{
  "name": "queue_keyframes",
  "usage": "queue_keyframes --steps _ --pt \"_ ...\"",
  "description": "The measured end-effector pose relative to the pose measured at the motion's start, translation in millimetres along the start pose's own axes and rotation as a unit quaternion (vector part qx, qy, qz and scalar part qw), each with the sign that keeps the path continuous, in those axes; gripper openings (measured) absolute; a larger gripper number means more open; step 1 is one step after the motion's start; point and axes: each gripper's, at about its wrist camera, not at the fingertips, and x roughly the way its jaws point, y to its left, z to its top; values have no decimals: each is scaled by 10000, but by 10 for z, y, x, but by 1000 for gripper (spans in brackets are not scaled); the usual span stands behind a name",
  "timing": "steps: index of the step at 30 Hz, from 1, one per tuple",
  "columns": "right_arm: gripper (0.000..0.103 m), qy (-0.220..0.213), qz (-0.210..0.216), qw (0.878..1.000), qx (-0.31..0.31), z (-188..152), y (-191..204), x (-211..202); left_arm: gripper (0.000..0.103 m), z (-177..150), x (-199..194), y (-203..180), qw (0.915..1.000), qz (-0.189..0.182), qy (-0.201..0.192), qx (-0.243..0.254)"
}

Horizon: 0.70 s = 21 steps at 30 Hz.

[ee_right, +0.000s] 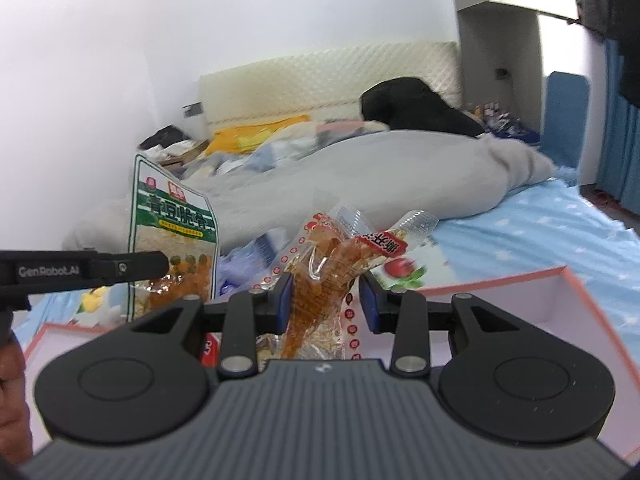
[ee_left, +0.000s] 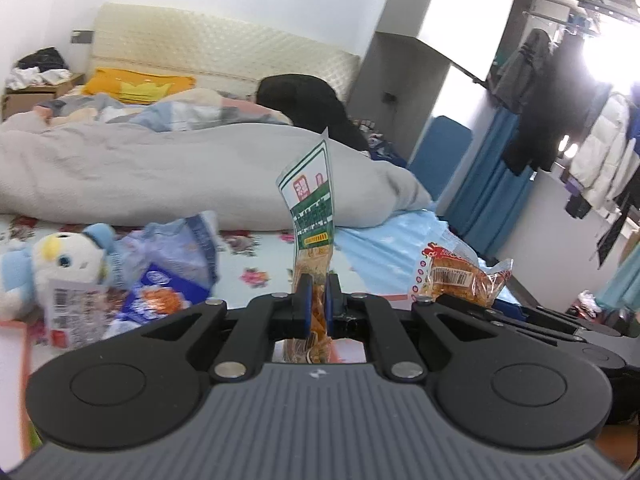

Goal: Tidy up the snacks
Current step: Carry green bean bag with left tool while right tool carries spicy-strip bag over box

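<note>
My left gripper [ee_left: 318, 296] is shut on a green-and-white snack packet [ee_left: 310, 196] that stands upright above the bed; the packet also shows in the right wrist view [ee_right: 172, 236], with the left gripper's finger [ee_right: 132, 267] across it. My right gripper [ee_right: 325, 300] holds a bunch of clear packets of orange snacks [ee_right: 324, 268] between its blue pads; its jaws stand fairly wide around the bunch. The same orange packets [ee_left: 456, 276] show at the right of the left wrist view. A pink-rimmed white box [ee_right: 560, 292] lies below both grippers.
A blue snack bag [ee_left: 168, 276], a white packet with a barcode [ee_left: 70, 308] and a plush penguin [ee_left: 60, 264] lie on the floral sheet at left. A grey duvet [ee_left: 180, 168] covers the bed behind. Clothes hang on a rack [ee_left: 580, 120] at right.
</note>
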Motion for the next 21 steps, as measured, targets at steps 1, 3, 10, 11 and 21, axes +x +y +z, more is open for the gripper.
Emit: queue_keyframes --steps 1,3,10,11,21 --pt "38 0 -69 10000 21 6 -63 -6 8 10 61 -73 10000 -74 43 10" --pt "38 34 -173 9998 62 5 -176 -14 8 -5 194 -205 9997 -205 161 27" --pt "38 520 -512 9972 156 -173 -535 134 8 -217 777 -564 9957 -526 760 82" --pt "38 614 -538 9965 194 -210 -593 172 8 -250 870 -599 9947 -544 868 70" --pt "38 1439 -622 9858 599 -591 -1082 539 8 -544 1747 -888 9788 -533 1940 382"
